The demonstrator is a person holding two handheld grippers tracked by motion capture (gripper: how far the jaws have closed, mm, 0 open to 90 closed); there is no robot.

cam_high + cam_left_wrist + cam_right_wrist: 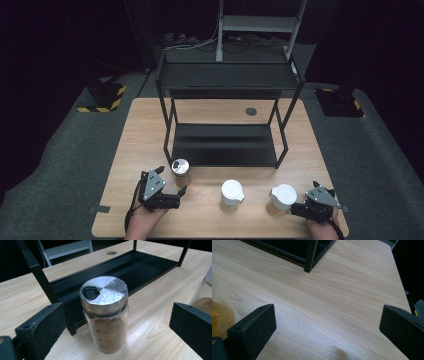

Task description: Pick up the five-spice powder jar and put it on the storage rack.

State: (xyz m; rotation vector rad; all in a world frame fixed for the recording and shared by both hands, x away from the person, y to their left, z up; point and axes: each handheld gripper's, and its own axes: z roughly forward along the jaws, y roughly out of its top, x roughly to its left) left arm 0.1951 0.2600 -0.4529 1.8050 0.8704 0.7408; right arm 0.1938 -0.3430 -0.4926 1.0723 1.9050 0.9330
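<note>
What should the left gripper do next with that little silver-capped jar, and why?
Probably ease forward a little and then close. The left gripper is open, its jaws standing wide on either side of the silver-capped jar without touching it. The jar stands upright on the table, just in front of the black rack.

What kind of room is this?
Probably a test studio, not a kitchen: dark curtains all round, a lone wooden table with a black shelf rack, and yellow-and-black striped stand feet on the grey floor.
</note>
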